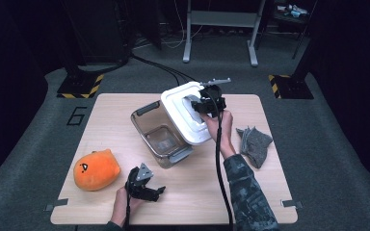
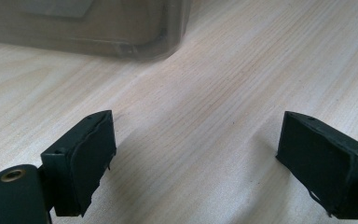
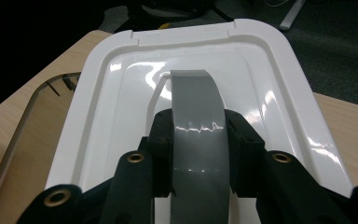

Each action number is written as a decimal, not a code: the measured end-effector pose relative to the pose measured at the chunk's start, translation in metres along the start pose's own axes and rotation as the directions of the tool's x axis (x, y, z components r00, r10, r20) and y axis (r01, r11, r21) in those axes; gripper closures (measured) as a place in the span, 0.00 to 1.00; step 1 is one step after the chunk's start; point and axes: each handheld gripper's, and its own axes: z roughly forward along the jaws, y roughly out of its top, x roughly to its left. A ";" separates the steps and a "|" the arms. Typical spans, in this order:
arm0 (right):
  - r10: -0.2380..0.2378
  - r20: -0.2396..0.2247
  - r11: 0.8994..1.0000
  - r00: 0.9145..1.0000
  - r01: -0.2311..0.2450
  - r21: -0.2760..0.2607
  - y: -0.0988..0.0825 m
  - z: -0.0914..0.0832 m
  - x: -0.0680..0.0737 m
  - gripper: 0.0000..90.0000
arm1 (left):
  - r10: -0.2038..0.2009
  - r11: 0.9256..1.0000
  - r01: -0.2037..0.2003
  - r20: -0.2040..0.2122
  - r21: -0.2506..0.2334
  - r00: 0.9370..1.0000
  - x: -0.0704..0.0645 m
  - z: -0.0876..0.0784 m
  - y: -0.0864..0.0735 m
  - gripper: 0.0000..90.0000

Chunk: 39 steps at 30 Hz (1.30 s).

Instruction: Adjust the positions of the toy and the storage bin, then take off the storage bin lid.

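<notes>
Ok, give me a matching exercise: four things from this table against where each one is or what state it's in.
Things:
1. lid
2. bin
3. plush
4. cloth

Places or states:
A. crumpled at the table's right side
B. held by its grey handle in the right gripper
C. open and clear, mid-table
D. orange, near the left front, beside the open left gripper

Pairs: 1-B, 2-C, 3-D, 4-A
</notes>
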 end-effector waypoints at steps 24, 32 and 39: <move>0.047 0.100 0.999 0.994 -0.047 -0.002 -0.006 -0.013 -0.047 0.74 | 0.002 1.000 -0.002 -0.004 0.000 1.000 0.000 0.000 0.000 0.12; 0.066 0.121 0.998 0.991 -0.068 0.011 -0.011 -0.006 -0.057 0.74 | 0.001 1.000 -0.001 -0.004 0.000 1.000 0.000 0.000 0.000 0.12; 0.085 0.128 0.995 0.988 -0.090 0.032 -0.023 0.007 -0.068 0.74 | 0.002 1.000 -0.002 0.006 0.004 1.000 0.001 0.000 0.000 0.12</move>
